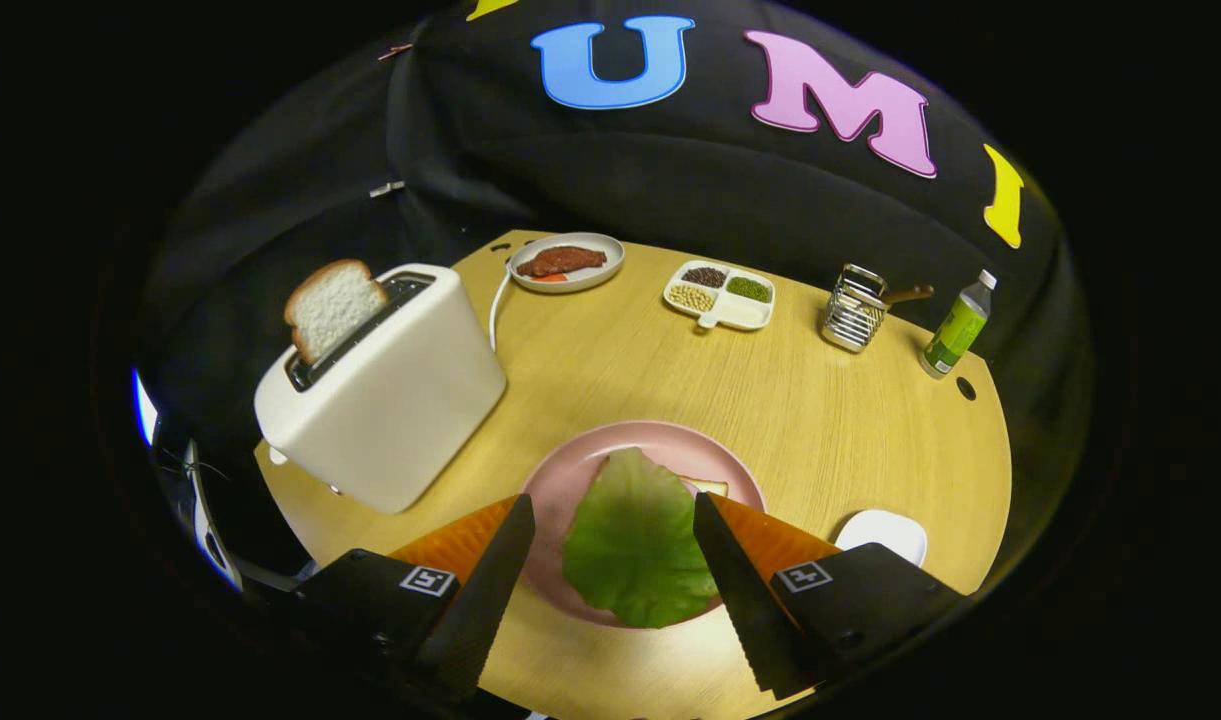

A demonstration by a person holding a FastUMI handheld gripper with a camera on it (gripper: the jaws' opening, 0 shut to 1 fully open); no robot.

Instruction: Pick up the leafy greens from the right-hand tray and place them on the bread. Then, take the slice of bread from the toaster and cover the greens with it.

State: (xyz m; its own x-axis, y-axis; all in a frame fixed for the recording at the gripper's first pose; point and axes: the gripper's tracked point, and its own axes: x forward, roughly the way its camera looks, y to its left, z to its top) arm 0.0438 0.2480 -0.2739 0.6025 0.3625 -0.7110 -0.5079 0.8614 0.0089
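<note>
A green lettuce leaf (635,545) lies on the pink plate (570,480), covering most of a bread slice whose corner (708,487) peeks out at the leaf's right. My gripper (614,508) is open above the plate, one finger on each side of the leaf, touching nothing. A second bread slice (332,305) stands up out of the white toaster (385,385), which sits beyond my left finger.
At the table's far side are a plate with a meat piece (567,262), a divided dish of beans (720,293), a metal rack (854,306) and a green bottle (958,326). A small white tray (882,532) lies by my right finger.
</note>
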